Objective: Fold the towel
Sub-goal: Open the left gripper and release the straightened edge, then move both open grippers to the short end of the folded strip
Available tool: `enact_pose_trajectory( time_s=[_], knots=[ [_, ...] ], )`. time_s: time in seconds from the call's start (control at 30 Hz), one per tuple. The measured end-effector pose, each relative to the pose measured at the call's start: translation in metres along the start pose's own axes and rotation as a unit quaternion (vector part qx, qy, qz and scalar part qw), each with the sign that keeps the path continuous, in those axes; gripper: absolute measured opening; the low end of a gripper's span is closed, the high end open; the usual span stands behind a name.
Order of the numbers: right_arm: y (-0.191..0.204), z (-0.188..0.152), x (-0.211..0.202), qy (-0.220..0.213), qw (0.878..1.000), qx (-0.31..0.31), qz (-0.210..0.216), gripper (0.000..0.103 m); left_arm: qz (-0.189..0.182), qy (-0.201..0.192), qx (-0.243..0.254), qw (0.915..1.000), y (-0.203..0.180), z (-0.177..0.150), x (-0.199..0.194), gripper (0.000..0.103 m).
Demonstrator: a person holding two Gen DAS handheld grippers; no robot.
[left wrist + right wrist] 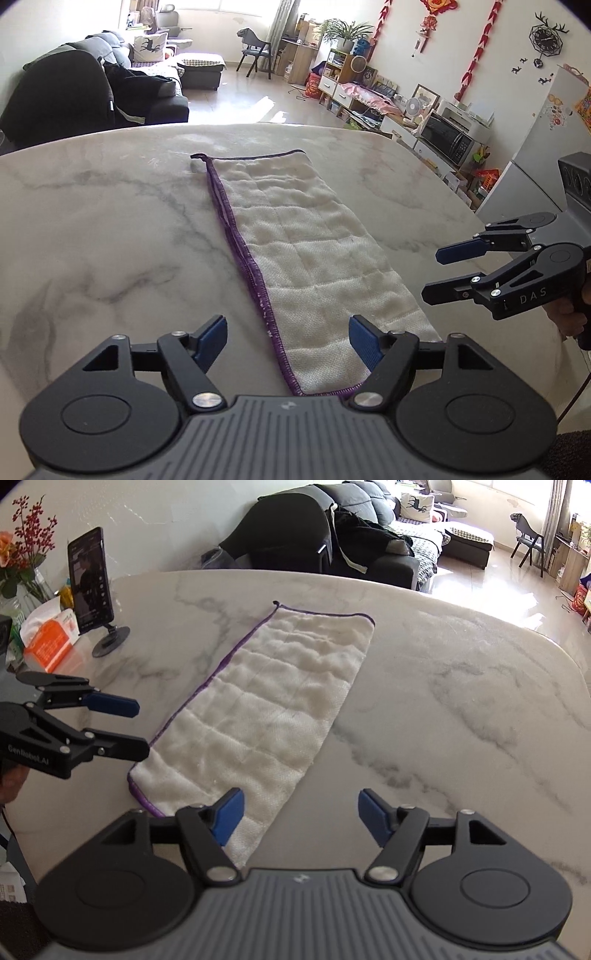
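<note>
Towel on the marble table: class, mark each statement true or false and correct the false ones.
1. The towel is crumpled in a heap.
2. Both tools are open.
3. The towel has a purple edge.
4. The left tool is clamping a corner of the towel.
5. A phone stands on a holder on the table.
1. False: the towel lies flat in a long strip on the table.
2. True: the left tool and the right tool both have their jaws apart.
3. True.
4. False: it holds nothing; the towel's near end lies between its open fingers.
5. True: the phone stands upright.
</note>
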State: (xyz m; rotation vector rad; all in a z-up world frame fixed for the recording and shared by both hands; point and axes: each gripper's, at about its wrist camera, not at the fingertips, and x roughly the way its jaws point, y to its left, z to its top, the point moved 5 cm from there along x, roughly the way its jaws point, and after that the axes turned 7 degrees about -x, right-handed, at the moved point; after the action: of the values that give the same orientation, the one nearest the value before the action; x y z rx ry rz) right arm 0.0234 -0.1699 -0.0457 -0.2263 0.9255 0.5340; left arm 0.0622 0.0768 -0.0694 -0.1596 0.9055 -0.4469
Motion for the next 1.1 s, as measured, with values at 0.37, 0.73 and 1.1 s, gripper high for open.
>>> enact_pose_trajectory(
  time_s=[0.37,0.73,1.1],
  knots=[
    [-0.026,0.038,0.028,0.018,0.999,0.043,0.007,0.072,0.030,0.026,-0.055,0.9977,0.024,0.045,0.036,0.073],
    [-0.058,0.084,0.061,0.038,0.996,0.074,-0.010,0.067,0.035,0.044,-0.064,0.9963,0.031,0.082,0.069,0.073],
    [-0.080,0.110,0.084,0.051,0.993,0.104,-0.018,0.059,0.050,0.049,-0.066,0.9954,0.037,0.112,0.091,0.072]
  ],
)
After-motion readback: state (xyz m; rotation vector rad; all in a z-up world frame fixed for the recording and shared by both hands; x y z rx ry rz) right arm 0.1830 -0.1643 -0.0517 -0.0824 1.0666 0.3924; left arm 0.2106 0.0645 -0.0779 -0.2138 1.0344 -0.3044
